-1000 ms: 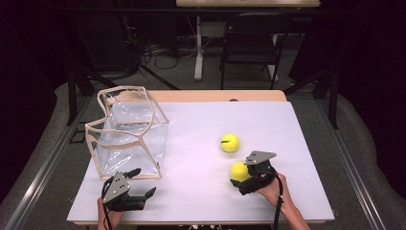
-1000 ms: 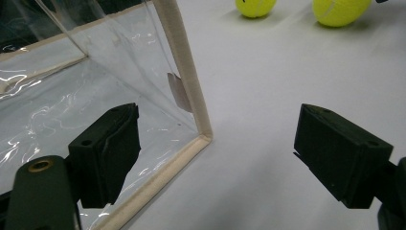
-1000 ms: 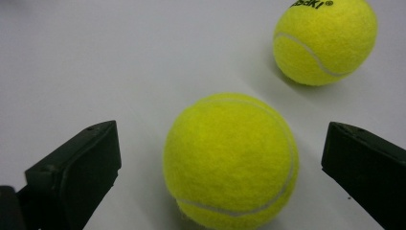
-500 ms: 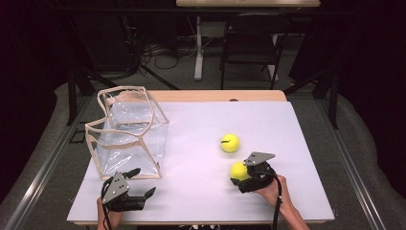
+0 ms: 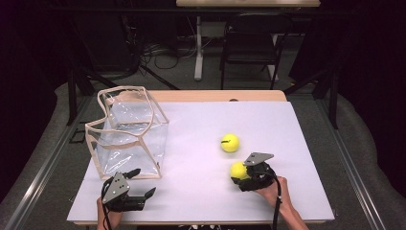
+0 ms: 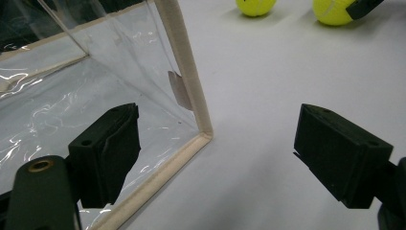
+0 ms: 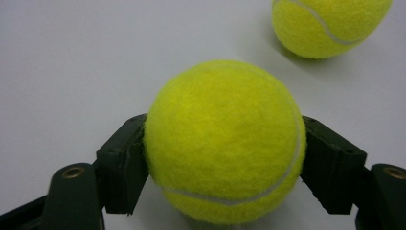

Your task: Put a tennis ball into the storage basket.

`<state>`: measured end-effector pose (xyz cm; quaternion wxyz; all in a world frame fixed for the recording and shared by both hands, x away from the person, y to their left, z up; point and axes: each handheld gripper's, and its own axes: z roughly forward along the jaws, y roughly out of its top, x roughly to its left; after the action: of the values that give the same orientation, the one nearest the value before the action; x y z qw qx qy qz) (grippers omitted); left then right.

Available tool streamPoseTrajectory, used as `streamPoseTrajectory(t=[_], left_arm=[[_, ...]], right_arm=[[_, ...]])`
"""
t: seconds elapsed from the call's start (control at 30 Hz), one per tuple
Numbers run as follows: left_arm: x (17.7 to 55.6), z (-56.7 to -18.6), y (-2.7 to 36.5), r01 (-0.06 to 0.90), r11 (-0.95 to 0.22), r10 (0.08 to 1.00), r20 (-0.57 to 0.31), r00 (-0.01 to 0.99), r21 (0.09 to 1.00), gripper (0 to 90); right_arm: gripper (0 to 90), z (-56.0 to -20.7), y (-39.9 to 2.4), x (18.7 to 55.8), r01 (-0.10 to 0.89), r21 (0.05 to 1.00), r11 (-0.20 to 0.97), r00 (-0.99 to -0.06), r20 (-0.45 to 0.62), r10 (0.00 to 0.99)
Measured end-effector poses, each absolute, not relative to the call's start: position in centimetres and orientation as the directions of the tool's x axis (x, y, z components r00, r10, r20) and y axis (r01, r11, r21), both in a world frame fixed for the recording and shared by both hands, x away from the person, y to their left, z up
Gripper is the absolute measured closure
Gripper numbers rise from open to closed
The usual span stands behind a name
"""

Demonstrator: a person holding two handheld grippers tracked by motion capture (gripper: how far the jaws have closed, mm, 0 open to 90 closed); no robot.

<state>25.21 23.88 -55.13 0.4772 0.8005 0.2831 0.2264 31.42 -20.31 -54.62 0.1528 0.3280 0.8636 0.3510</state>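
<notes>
Two yellow tennis balls lie on the white table cover. The nearer ball [image 5: 237, 170] [image 7: 224, 141] sits between the jaws of my right gripper [image 5: 240, 177] [image 7: 224, 160], which have just been closing and now press on both its sides. The second ball [image 5: 230, 143] [image 7: 330, 24] rests free a little beyond it. My left gripper [image 5: 143, 181] [image 6: 215, 153] stands open at the front left, holding nothing, just in front of the near corner of a clear plastic bag [image 5: 127, 132] [image 6: 184, 72] with beige trim.
The clear bag stands upright and open-topped on the left half of the table cover [image 5: 201, 120]. The table's front edge runs just below both hands. A chair [image 5: 249, 43] and a table leg stand beyond the far edge.
The right gripper's jaws have come together around the nearer ball. The left gripper and the second ball have stayed put.
</notes>
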Motion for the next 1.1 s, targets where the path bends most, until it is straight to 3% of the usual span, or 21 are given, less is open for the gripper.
streamPoseTrajectory(t=[1.1], left_arm=[[25.2, -55.1, 23.8, 0.236, -0.392, 0.667, 0.098, 0.738, 0.889, 15.9]], right_arm=[[25.7, -52.3, -19.9, 30.9, 0.405, 0.724, 0.558, -0.751, -0.085, 0.655]])
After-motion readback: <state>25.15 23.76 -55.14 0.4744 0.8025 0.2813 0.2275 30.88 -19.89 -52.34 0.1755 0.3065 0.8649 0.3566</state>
